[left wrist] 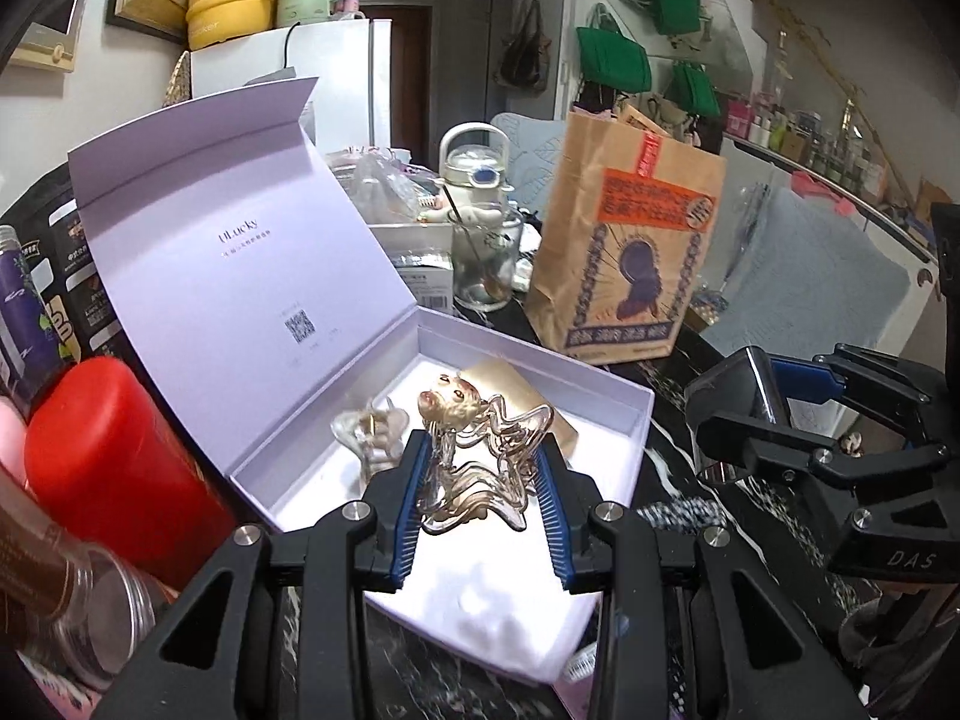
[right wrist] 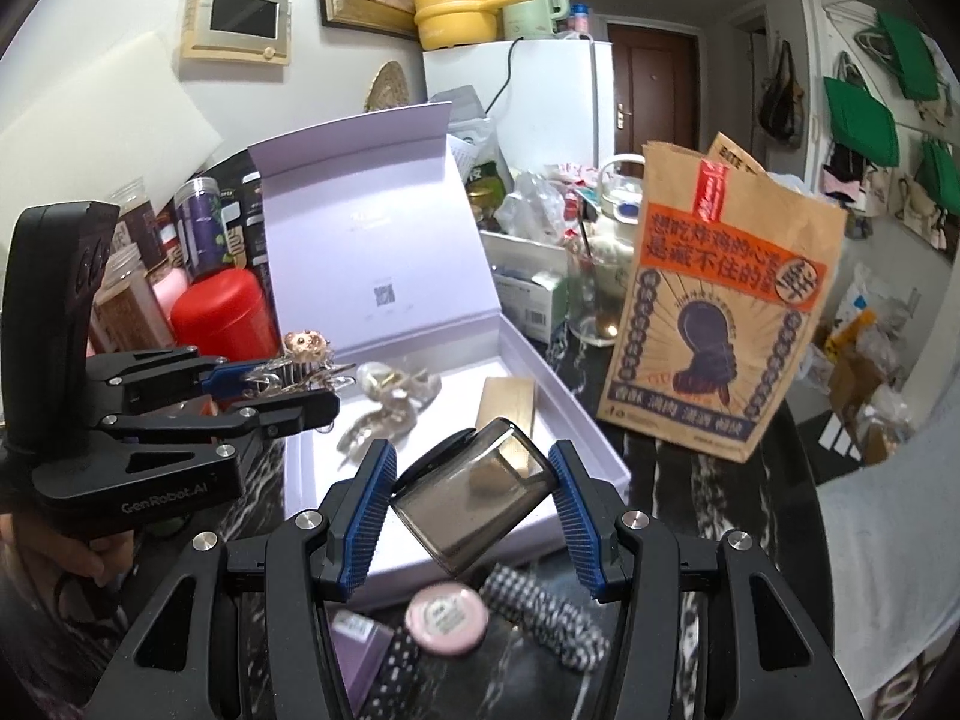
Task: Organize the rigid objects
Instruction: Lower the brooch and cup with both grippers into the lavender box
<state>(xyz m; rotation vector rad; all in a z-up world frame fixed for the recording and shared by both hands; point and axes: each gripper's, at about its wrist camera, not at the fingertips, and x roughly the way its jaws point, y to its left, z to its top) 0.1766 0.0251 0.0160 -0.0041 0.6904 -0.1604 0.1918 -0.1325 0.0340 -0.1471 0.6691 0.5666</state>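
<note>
Progress stands at roughly midway, as far as the views allow a judgement. Your left gripper [left wrist: 483, 498] is clenched on a translucent champagne-coloured hair claw clip [left wrist: 480, 468] topped with a small bear charm, and it holds that clip above the open lavender gift box [left wrist: 636, 402], not yet set down. Your right gripper [right wrist: 474, 510] is grasping a smoky grey translucent cup-like container [right wrist: 474, 504], tilted between the pads and carried over the near edge of the same box. Already lying inside the box are a clear hair clip [right wrist: 390, 402] and a flat gold card [right wrist: 507, 414] against the far side; count those as filed. Outstanding on the dark marbled bench [right wrist: 690, 480], just in front of the box, are a round pink compact [right wrist: 445, 618], a black-and-white checked item [right wrist: 540, 618] and a purple packet [right wrist: 354, 642], partly hidden by the gripper. The box lid stands upright and clear of both loads. You should expect two placements to come first, then the remaining bench items; watch that the tilted container does not land on the clips.
</note>
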